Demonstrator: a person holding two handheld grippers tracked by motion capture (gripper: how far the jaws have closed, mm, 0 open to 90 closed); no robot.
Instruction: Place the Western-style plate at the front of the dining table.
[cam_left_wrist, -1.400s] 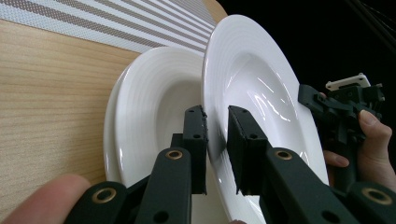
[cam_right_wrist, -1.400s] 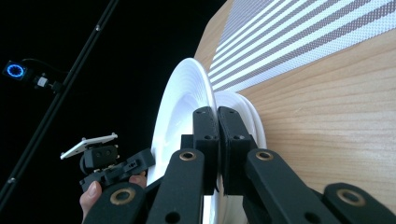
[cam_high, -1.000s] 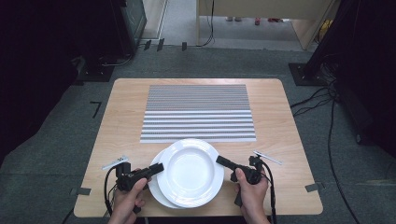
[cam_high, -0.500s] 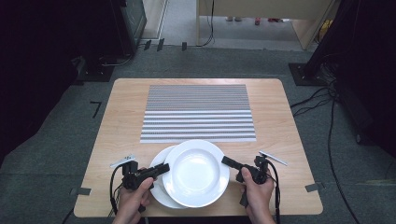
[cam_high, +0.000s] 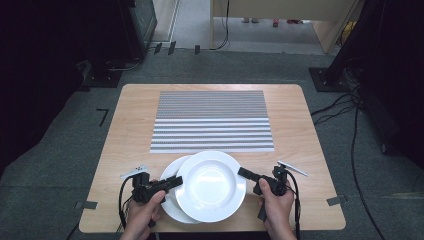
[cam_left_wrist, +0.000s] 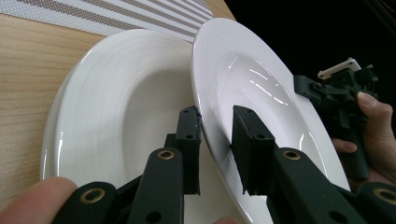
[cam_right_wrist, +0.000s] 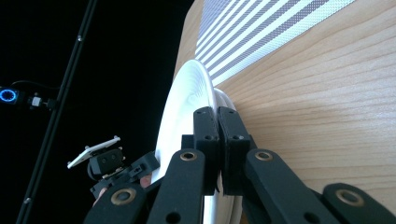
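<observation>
Two white plates lie at the table's near edge. The upper plate (cam_high: 210, 185) (cam_left_wrist: 261, 93) (cam_right_wrist: 184, 107) is tilted and overlaps the lower plate (cam_high: 170, 205) (cam_left_wrist: 116, 102) on its right side. My left gripper (cam_high: 172, 182) (cam_left_wrist: 217, 114) straddles the upper plate's left rim. Its jaws have just been opening, with a gap showing beside the rim between them. My right gripper (cam_high: 242, 172) (cam_right_wrist: 217, 112) is shut on the upper plate's right rim and also appears in the left gripper view (cam_left_wrist: 327, 93).
A grey-and-white striped placemat (cam_high: 212, 120) covers the middle and far part of the wooden table (cam_high: 300, 135). Dark floor with cables surrounds the table, and black stands rise at the far left and right.
The upper plate has shifted slightly to the right over the lower one. Both hands stay at its rims, almost in the same place.
</observation>
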